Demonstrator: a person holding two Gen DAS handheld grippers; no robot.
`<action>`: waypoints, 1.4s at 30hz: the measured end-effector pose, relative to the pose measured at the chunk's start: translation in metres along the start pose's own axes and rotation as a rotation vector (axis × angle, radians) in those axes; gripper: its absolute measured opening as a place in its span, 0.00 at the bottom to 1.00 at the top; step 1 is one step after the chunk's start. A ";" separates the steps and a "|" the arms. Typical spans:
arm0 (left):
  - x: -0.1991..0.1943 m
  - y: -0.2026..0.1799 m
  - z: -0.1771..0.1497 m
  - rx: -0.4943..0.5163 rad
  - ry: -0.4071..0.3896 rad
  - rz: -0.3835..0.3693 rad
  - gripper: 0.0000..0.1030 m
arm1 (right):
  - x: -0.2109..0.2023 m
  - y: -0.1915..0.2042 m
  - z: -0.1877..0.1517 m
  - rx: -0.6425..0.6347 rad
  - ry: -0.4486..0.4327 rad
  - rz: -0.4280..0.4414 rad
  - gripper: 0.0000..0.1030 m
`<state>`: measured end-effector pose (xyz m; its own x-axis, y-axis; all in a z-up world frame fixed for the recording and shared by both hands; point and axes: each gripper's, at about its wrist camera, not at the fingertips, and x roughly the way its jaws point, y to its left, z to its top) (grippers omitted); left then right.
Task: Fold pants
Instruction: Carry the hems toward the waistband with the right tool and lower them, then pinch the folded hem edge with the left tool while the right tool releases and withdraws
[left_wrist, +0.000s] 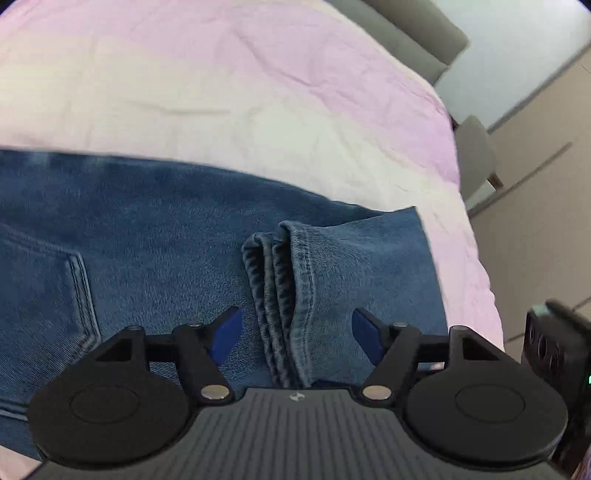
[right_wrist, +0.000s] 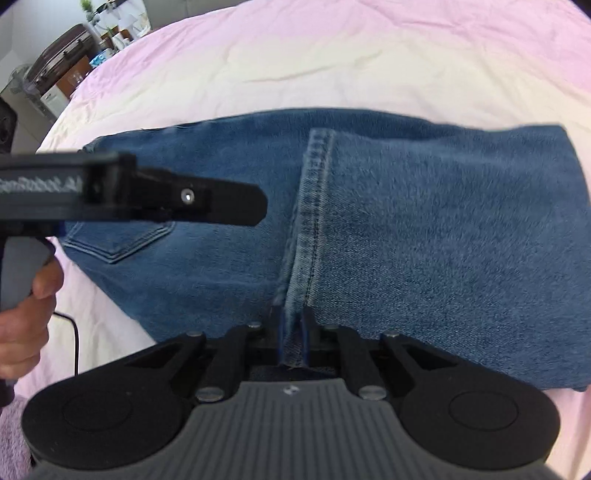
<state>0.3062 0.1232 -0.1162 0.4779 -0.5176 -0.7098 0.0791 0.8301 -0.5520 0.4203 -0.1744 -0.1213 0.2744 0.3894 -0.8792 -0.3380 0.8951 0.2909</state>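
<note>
While right hand-held gripper (right_wrist: 291, 328) pinches hem of blue denim pants (right_wrist: 424, 240) on pink bed sheet (right_wrist: 295, 55), left hand-held gripper (left_wrist: 297, 332) open; stacked hems may slip, misalign

Right claw (right_wrist: 291, 325) pinches the jeans (right_wrist: 406, 229) hem.

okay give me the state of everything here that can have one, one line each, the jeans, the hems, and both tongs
jeans: folded over, lying on the pink bedsheet
leg hems: stacked on the denim
left tongs: open, straddling the hems
right tongs: shut on the hems
</note>
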 end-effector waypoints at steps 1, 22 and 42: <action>0.009 0.001 -0.001 -0.020 0.009 0.011 0.78 | 0.005 -0.002 -0.004 0.007 0.000 0.010 0.05; 0.004 -0.047 0.010 0.192 -0.133 0.180 0.18 | -0.085 -0.060 -0.034 0.049 -0.202 -0.054 0.41; 0.055 0.034 0.017 0.085 -0.006 0.055 0.22 | -0.019 -0.175 0.067 0.188 -0.252 -0.294 0.00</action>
<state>0.3499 0.1268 -0.1670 0.4891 -0.4700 -0.7347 0.1267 0.8717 -0.4733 0.5342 -0.3236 -0.1305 0.5537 0.1323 -0.8221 -0.0489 0.9908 0.1265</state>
